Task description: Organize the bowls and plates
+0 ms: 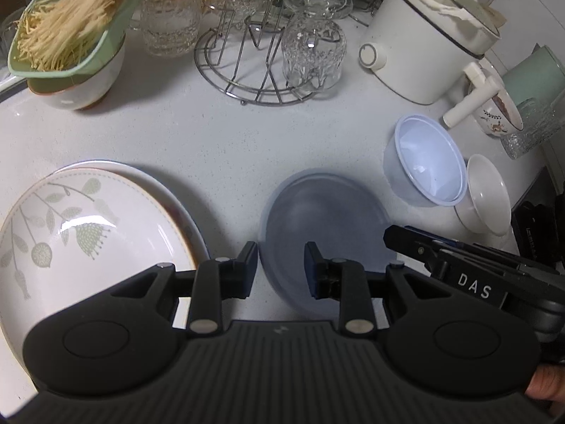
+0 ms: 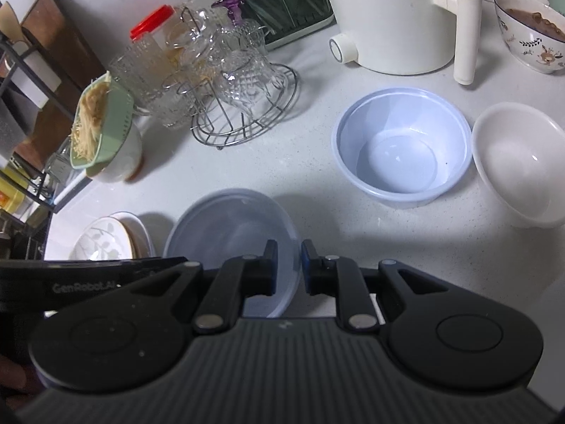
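Just ahead of the right gripper [image 2: 287, 265], whose narrow jaws straddle its right rim, lies one translucent blue lid [image 2: 226, 233]. Beyond stand two bowls, blue bowl [image 2: 402, 155] and white bowl [image 2: 519, 166], touching. Left gripper [image 1: 280, 265], jaws partly apart, holds nothing; two stacked plates [image 1: 88, 233] lie at its left.

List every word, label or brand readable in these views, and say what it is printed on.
"DAS": white letters on the right tongs body, seen from the left wrist.
"GenRobot.AI": faint print on the left tongs body, seen from the right wrist.
Print on a black object at the right edge: too blurred to read.
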